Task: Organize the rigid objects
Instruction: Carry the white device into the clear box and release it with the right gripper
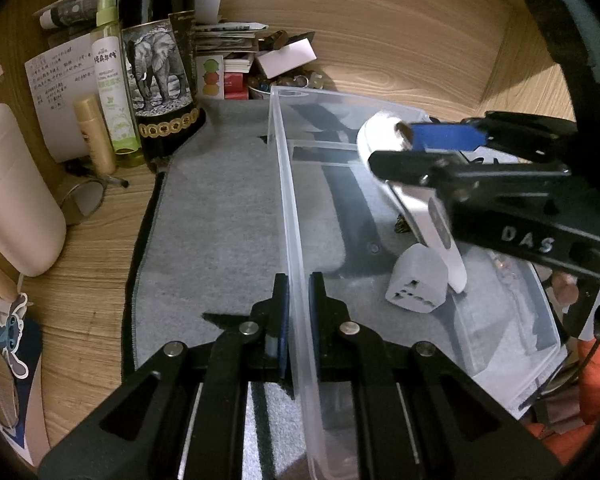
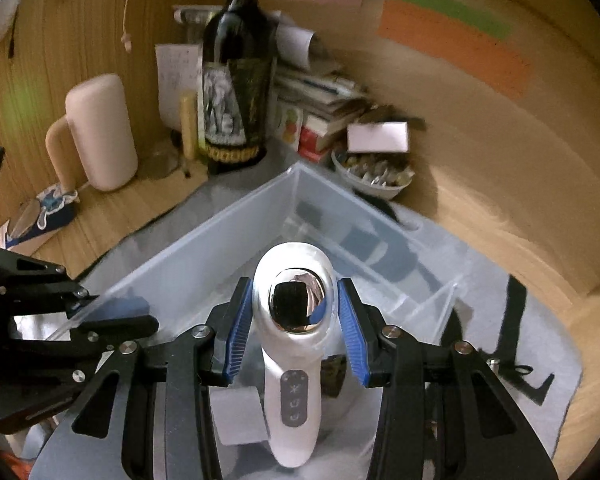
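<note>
A clear plastic bin (image 1: pixel 288 184) stands on a grey mat; it also shows in the right wrist view (image 2: pixel 204 236). My left gripper (image 1: pixel 298 304) is shut on the bin's left wall. My right gripper (image 2: pixel 296 320) is shut on the head of a white handheld device with a chrome face (image 2: pixel 296 340); the device hangs upright inside the bin. In the left wrist view the device (image 1: pixel 444 236) has its lower tip touching or just above the bin floor beside a white travel adapter cube (image 1: pixel 418 280). My right gripper (image 1: pixel 416 148) shows there too.
A dark wine bottle with an elephant label (image 1: pixel 156 80), a green spray bottle (image 1: pixel 114 96) and a small tan tube (image 1: pixel 96 136) stand at the back left. A pink speaker (image 1: pixel 16 196) stands left. A stack of papers and a bowl of small items (image 2: pixel 372 176) sit behind the bin.
</note>
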`<state>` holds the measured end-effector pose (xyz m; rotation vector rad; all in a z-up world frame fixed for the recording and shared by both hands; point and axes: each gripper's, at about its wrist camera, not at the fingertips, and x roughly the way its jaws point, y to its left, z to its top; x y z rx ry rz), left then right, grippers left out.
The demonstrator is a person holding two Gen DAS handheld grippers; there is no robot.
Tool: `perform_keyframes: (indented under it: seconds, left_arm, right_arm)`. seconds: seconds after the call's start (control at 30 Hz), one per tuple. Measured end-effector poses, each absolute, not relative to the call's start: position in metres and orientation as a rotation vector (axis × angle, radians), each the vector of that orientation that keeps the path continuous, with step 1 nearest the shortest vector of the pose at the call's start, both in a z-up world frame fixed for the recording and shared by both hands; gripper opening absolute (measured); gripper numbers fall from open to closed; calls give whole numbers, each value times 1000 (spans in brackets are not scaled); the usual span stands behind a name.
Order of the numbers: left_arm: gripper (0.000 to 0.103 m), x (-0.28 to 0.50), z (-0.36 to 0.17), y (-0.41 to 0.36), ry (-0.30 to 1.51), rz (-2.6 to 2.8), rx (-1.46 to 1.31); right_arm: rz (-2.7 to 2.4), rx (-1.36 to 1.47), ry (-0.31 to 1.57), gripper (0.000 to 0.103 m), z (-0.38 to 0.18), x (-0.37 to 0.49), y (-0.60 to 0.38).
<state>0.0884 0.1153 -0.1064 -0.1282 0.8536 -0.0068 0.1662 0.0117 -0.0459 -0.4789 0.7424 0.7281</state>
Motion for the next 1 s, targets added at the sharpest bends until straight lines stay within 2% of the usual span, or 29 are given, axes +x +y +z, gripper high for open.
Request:
perform_keyframes:
  seconds: [0.17,0.6,1.0]
  left_arm:
    - [9,89,-106,115,853,-7,-130]
    - [9,89,-107,115,856,-8,-128]
    - [9,90,-107,115,860,-5,-124]
  right_arm:
    - [722,-497,784,39,-54,169,17]
    - [715,-479,726,40,-40,162,7]
    - [667,-407,577,61,4,148,-29]
